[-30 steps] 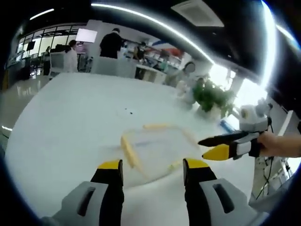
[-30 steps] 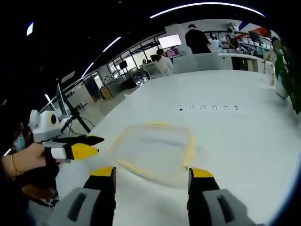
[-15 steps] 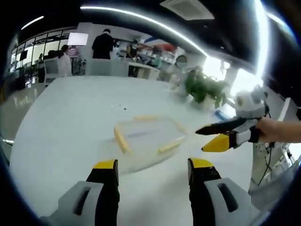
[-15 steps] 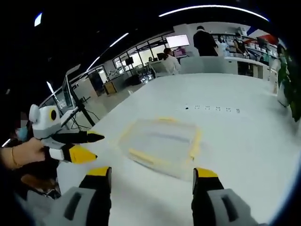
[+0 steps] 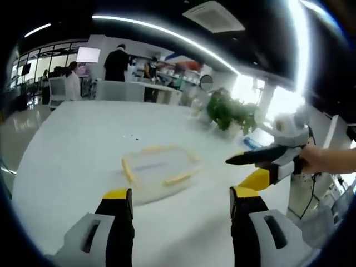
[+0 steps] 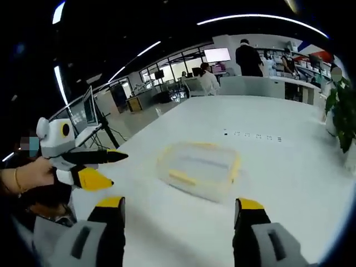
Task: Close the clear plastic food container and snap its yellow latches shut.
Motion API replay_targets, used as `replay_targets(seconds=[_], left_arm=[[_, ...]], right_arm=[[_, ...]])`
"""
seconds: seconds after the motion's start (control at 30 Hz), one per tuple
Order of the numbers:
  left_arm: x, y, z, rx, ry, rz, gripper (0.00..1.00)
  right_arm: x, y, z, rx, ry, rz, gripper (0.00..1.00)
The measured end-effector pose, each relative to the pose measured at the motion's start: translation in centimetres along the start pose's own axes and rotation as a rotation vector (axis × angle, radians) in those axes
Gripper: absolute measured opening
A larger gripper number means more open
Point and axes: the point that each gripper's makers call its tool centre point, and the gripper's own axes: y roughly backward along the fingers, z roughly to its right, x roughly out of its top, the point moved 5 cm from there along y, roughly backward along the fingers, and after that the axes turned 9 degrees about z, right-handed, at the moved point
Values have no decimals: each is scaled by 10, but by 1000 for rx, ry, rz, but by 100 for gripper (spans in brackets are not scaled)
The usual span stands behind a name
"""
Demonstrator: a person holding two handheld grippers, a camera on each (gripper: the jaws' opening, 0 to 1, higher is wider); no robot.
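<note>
We see the clear container (image 5: pixel 157 171) (image 6: pixel 201 176), lid on and yellow latches (image 5: pixel 179 178) along its edges, on the white table (image 5: pixel 72 144). Both the left gripper (image 5: pixel 181 199) and the right gripper (image 6: pixel 179 207) hang near it, gaping wide, holding nothing.

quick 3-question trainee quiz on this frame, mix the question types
1. True or false: the left gripper is shut on the container.
2. What stands on the table beyond the container in the left gripper view? A) a plant B) a kettle C) a stack of plates
3. What colour are the latches on the container?

Key:
1. False. Both it and the right gripper are open and apart from the container.
2. A, the plant.
3. Yellow.
</note>
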Motion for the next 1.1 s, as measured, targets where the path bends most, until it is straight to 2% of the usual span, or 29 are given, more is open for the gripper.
replay_targets(seconds=[0.1, 0.17, 0.63, 0.77, 0.97, 1.1], left_arm=[[-3, 6, 3, -7, -61, -2, 72], [-8, 11, 4, -13, -66, -34, 73], [-11, 44, 14, -10, -104, -28, 79], [-10, 52, 16, -7, -117, -12, 78], [-12, 63, 19, -3, -130, -8, 84], [-14, 71, 19, 13, -135, -8, 91]], right_arm=[[-2, 8, -1, -4, 6, -4, 84], [-3, 13, -1, -7, 5, -3, 85], [-12, 41, -17, -6, 51, -22, 89], [-14, 49, -19, -9, 51, -19, 90], [-16, 61, -24, -20, 38, 6, 91], [-19, 71, -29, -23, 18, 26, 91]])
